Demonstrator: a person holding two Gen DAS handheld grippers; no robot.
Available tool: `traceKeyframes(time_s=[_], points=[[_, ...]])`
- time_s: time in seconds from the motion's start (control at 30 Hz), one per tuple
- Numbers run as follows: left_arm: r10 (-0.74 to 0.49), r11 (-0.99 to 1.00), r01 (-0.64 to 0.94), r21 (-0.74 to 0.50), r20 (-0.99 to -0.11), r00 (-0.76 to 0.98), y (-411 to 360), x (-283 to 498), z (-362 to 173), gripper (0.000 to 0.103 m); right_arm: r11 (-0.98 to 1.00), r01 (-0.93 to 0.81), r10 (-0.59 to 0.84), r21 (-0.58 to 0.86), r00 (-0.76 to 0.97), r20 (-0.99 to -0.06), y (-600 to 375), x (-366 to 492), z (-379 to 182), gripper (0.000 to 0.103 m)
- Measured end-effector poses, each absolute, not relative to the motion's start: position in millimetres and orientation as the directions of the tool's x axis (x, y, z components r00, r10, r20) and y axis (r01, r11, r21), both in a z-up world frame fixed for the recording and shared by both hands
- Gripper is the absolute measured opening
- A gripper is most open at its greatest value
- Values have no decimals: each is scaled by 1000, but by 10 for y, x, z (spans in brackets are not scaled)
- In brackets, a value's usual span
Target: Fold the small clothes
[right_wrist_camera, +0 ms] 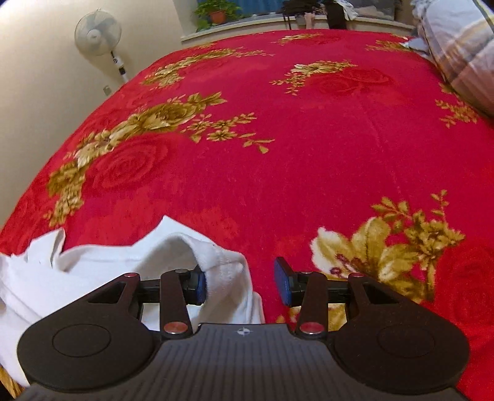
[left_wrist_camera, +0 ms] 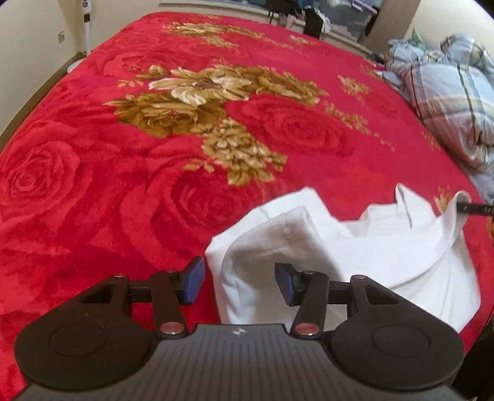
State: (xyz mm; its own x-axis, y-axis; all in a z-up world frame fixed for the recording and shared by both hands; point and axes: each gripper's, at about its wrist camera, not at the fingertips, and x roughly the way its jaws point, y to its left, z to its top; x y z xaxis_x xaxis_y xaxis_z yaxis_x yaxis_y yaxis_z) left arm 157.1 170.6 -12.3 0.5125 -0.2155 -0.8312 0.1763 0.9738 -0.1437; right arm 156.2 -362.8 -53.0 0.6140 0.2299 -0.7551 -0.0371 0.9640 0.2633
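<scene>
A small white garment (left_wrist_camera: 355, 246) lies rumpled on the red flowered blanket (left_wrist_camera: 154, 154), near its front edge. My left gripper (left_wrist_camera: 239, 282) is open, its blue pads (left_wrist_camera: 193, 279) on either side of the garment's left edge, which lies between them. In the right wrist view the same garment (right_wrist_camera: 102, 271) lies at lower left. My right gripper (right_wrist_camera: 239, 282) is open with the garment's raised right edge (right_wrist_camera: 225, 271) between its pads, against the left pad (right_wrist_camera: 199, 285). A dark bit of the right gripper shows at the right edge of the left wrist view (left_wrist_camera: 475, 208).
A bundled plaid quilt (left_wrist_camera: 447, 92) lies at the bed's far right; it also shows in the right wrist view (right_wrist_camera: 457, 52). A standing fan (right_wrist_camera: 97, 34) is by the wall on the left. A windowsill with a potted plant (right_wrist_camera: 216, 12) runs behind the bed.
</scene>
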Motion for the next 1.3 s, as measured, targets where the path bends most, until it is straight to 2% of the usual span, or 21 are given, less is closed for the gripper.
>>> traceKeyframes(time_s=[0.1, 0.2, 0.23, 0.27, 0.3, 0.33, 0.37, 0.5, 0.57, 0.6, 0.73, 0.83, 1.0, 1.3], points=[[-227, 972, 176, -156, -819, 527, 1679, 1603, -101, 55, 960, -36, 241, 278, 612, -753, -3598, 1611, -553, 44], [-236, 970, 177, -165, -808, 540, 1671, 1620, -89, 49, 960, -43, 244, 276, 609, -755, -3560, 1634, -560, 44], [-239, 970, 178, -167, -803, 545, 1671, 1623, -82, 36, 960, -43, 245, 278, 611, -753, -3557, 1639, -550, 40], [-245, 968, 182, -171, -799, 550, 1679, 1623, -75, 18, 958, -41, 246, 283, 618, -747, -3557, 1641, -532, 36], [-250, 967, 185, -175, -791, 558, 1686, 1620, -57, 9, 956, -39, 250, 291, 626, -739, -3569, 1643, -515, 22], [-259, 965, 191, -181, -780, 570, 1699, 1613, -30, 8, 952, -38, 258, 304, 633, -730, -3584, 1646, -497, 10], [-259, 965, 188, -181, -762, 593, 1719, 1603, 10, 7, 947, -35, 265, 318, 644, -718, -3602, 1644, -474, 9], [-210, 969, 45, -242, -719, 662, 1938, 1640, 93, 8, 886, 64, 279, 459, 717, -639, -3813, 1636, -397, 9], [-196, 967, 1, -255, -745, 638, 1983, 1676, 44, 13, 858, 166, 226, 486, 729, -647, -3937, 1641, -432, 29], [-207, 964, -3, -266, -759, 617, 1987, 1695, 16, 13, 851, 212, 193, 480, 724, -662, -3987, 1639, -453, 49], [-202, 959, -43, -281, -781, 591, 2019, 1720, -39, 17, 835, 236, 208, 497, 702, -681, -4064, 1626, -506, 50], [-236, 943, -64, -328, -789, 567, 2071, 1747, -70, 26, 844, 242, 184, 478, 708, -682, -4067, 1600, -480, 50], [-236, 949, -48, -313, -800, 552, 1973, 1773, -121, 39, 803, 282, 167, 526, 740, -652, -4223, 1562, -448, 50], [-236, 927, -121, -355, -802, 549, 2024, 1961, -243, 41, 889, 141, 267, 436, 615, -743, -3810, 1746, -650, 50]])
